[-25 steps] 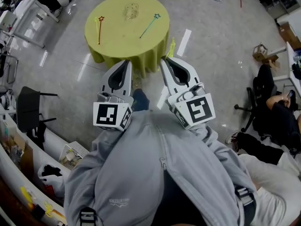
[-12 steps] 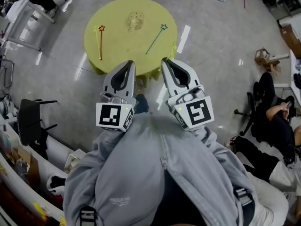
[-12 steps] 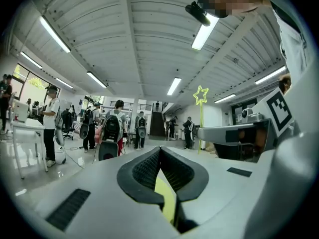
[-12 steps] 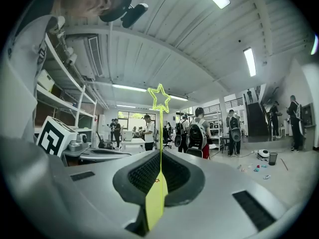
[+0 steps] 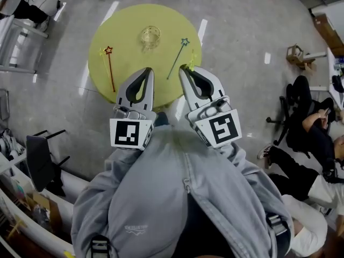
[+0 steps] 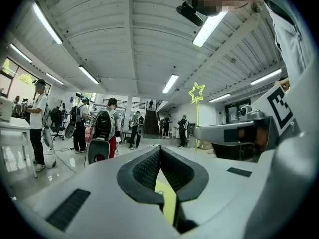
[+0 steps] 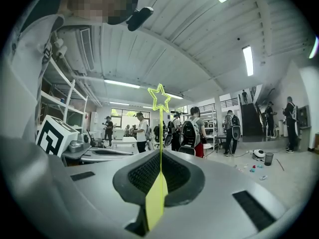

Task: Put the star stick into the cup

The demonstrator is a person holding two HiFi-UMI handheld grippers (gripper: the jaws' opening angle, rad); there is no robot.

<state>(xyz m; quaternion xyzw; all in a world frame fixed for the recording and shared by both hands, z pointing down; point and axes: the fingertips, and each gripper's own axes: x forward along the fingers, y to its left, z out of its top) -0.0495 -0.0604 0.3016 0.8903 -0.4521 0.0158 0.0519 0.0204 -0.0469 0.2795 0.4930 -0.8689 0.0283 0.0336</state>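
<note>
While upright, yellow star stick tight in the right tool.

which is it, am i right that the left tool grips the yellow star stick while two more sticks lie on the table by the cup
No, the right tool grips the yellow star stick; the right gripper view shows it in the shut jaws. The left tool holds nothing. The red stick and teal stick do lie on the table by the cup.
</note>
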